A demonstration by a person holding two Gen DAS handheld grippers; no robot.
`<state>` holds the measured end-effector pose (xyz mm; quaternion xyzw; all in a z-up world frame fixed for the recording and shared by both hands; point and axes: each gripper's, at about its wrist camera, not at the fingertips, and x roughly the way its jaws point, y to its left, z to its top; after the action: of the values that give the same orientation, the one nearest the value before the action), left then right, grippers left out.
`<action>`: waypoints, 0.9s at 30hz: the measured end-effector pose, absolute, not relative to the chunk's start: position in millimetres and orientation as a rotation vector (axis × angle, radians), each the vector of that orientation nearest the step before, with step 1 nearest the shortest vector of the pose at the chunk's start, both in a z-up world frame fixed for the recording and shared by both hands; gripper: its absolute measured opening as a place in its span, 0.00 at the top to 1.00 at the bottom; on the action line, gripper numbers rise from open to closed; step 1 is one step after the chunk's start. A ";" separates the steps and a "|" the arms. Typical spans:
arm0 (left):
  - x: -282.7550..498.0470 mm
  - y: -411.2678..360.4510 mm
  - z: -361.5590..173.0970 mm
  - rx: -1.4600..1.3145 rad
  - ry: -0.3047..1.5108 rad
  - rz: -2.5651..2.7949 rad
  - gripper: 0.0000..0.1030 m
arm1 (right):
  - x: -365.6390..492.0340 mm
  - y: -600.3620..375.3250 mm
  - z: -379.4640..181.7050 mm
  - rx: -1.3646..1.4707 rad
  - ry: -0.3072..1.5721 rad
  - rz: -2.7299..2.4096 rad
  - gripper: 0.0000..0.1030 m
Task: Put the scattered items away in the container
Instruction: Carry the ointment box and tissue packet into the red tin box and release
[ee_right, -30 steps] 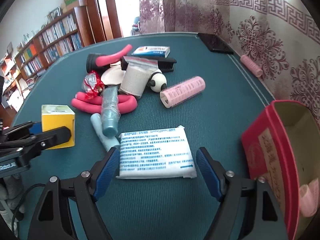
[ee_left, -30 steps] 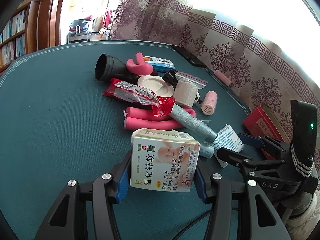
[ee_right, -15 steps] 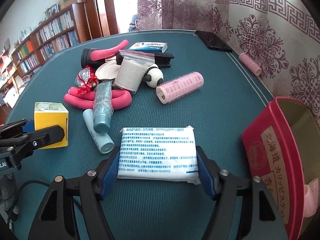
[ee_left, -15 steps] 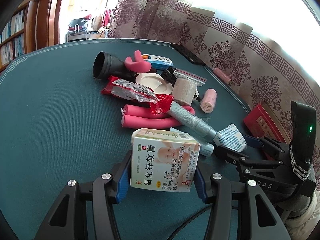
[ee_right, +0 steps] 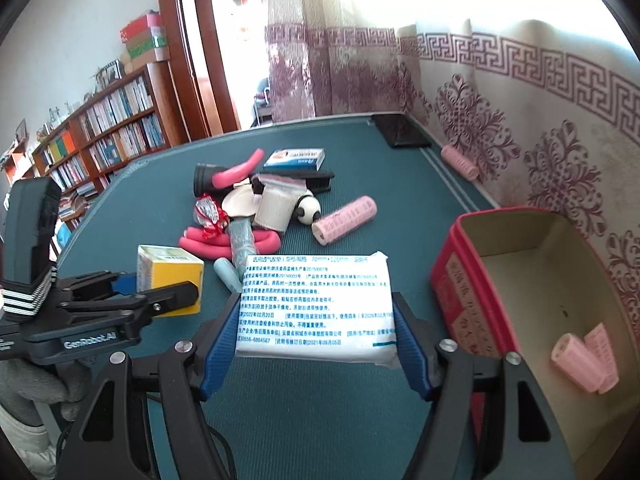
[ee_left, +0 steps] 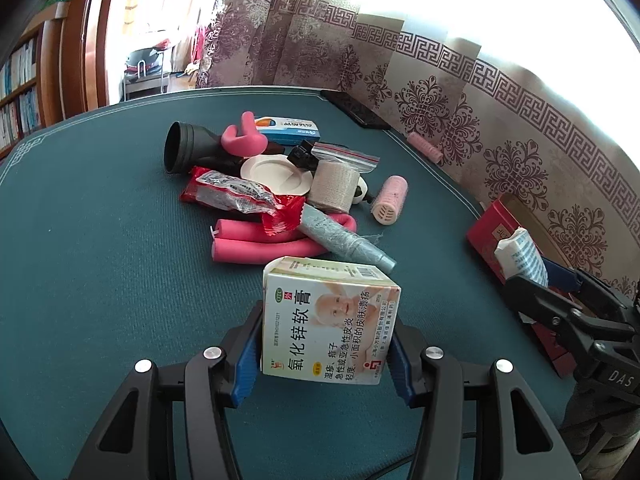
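Holding the white packet (ee_right: 316,306) clamped flat in our right claw (ee_right: 316,344), we see the red container (ee_right: 516,276) open just to its right — nearer than our left claw (ee_left: 326,354), which grips the ointment box (ee_left: 326,330).

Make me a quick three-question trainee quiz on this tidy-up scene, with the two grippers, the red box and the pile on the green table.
1. True or false: the red box already holds pink hair rollers.
2. What does the left gripper hold? A) a black phone B) a white and yellow medicine carton C) a pink foam rod
3. Fill in: the right gripper is clamped on a flat white ____ printed with blue text.

Key
1. True: two rollers lie on the box floor.
2. B: the medicine carton sits between its blue pads.
3. Packet: the white packet is off the table, beside the red box.
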<state>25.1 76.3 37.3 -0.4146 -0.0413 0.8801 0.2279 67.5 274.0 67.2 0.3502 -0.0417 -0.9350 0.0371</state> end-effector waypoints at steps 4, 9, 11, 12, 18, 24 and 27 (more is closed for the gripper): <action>29.0 83.2 41.1 -1.138 -0.090 2.424 0.46 | 79.6 282.4 74.6 1.047 -0.156 -2.889 0.28; 33.9 93.2 47.8 -1.127 -0.057 2.426 0.46 | 94.0 295.5 80.0 1.011 -0.206 -2.922 0.28; 35.9 97.4 50.2 -1.122 -0.044 2.426 0.46 | 101.4 302.4 83.1 0.984 -0.226 -2.947 0.28; 37.2 99.9 51.3 -1.119 -0.037 2.424 0.46 | 104.9 305.4 85.1 0.973 -0.230 -2.959 0.28; 44.9 119.7 58.6 -1.095 0.015 2.401 0.46 | 124.0 324.2 98.3 0.902 -0.250 -3.035 0.28; 54.9 145.7 68.4 -1.059 0.076 2.363 0.46 | 143.5 359.3 100.5 0.888 -0.337 -3.128 0.28; 59.0 161.3 72.9 -1.039 0.105 2.340 0.46 | 153.9 380.3 98.8 0.901 -0.387 -3.176 0.28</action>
<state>59.0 161.3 72.9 -0.3885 0.0391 0.8752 0.2855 153.9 380.3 98.8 0.2699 -0.1158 -0.9515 -0.0912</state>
